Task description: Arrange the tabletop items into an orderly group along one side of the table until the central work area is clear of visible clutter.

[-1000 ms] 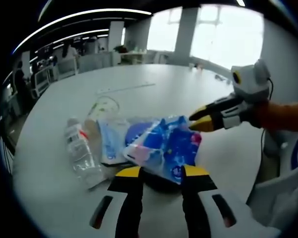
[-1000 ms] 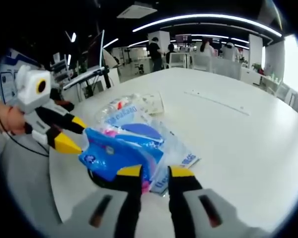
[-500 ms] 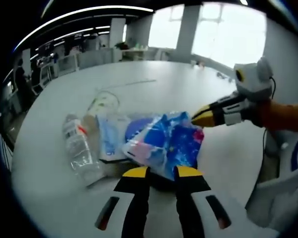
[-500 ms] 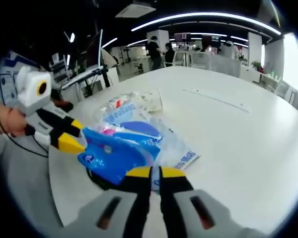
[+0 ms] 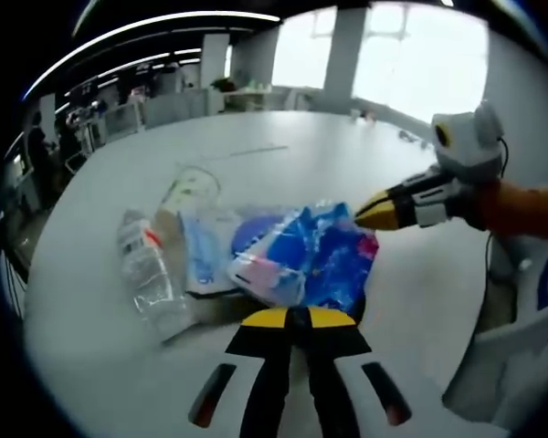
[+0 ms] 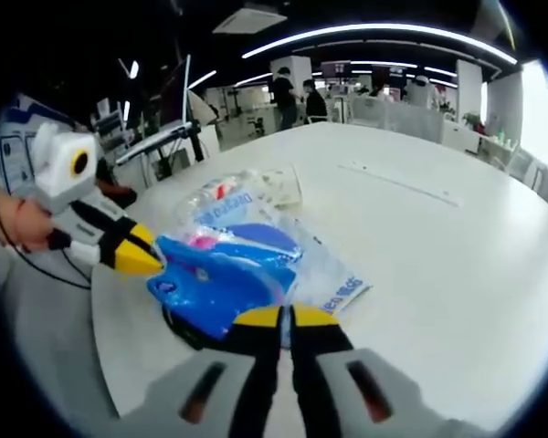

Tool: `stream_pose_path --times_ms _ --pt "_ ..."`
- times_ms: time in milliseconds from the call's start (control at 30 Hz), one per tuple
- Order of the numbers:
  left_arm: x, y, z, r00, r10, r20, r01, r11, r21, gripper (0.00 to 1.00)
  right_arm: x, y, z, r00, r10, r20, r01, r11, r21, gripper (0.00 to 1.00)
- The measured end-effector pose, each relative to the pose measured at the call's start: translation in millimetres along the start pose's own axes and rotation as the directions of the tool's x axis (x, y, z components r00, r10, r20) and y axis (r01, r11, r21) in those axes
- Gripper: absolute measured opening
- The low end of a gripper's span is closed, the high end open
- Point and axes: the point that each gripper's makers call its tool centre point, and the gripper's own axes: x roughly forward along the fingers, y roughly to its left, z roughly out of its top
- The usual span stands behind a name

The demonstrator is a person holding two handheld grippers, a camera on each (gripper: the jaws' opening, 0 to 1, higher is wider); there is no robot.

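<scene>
A crinkled blue snack bag (image 5: 315, 260) lies on top of a small pile on the white table (image 5: 283, 155). My left gripper (image 5: 292, 317) is shut on the bag's near edge. My right gripper (image 5: 367, 212) comes in from the right, jaws together on the bag's far corner. In the right gripper view the blue bag (image 6: 221, 281) sits just beyond my shut right gripper (image 6: 283, 317), and the left gripper (image 6: 144, 263) pinches its left end. Beside the bag lie a clear plastic bottle (image 5: 148, 274) and a flat white-and-blue packet (image 5: 201, 251).
A clear wrapper (image 5: 192, 192) lies behind the pile and a dark object (image 6: 178, 328) peeks from under the bag. A printed clear packet (image 6: 336, 287) lies to the right. The table edge (image 6: 100, 319) is close. Desks, chairs and people stand far behind.
Both grippers' jaws went from open around the blue bag's edges to shut on it. The bag has crumpled slightly; the pile stays put.
</scene>
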Motion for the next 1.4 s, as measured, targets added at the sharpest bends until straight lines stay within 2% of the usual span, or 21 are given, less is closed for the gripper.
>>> stream_pose_path --times_ms 300,733,1000,1267,1400 --pt "-3.1 1.5 2.5 1.0 0.007 0.008 -0.007 1.0 0.013 0.0 -5.7 3.3 5.5 1.0 0.001 0.022 -0.001 1.0 0.002 0.0" --pt "-13.2 -3.1 16.2 0.999 -0.015 0.034 0.014 0.999 0.042 0.0 -21.2 5.5 19.0 0.998 -0.018 0.062 0.017 1.0 0.009 0.0" --pt "-19.7 -9.1 33.5 0.998 -0.043 0.05 0.039 0.996 0.084 0.0 -40.1 4.3 33.6 0.994 -0.045 0.103 0.044 0.999 0.015 0.0" --pt "-24.7 -19.8 63.9 0.993 -0.091 0.069 0.081 0.987 0.142 0.0 -65.3 -4.9 49.9 0.982 -0.097 0.16 0.087 0.994 0.066 0.0" --pt "-23.2 -29.9 77.1 0.99 -0.122 0.072 0.108 0.978 0.176 0.0 -80.2 -11.7 56.9 0.976 -0.128 0.178 0.119 0.991 0.064 0.0"
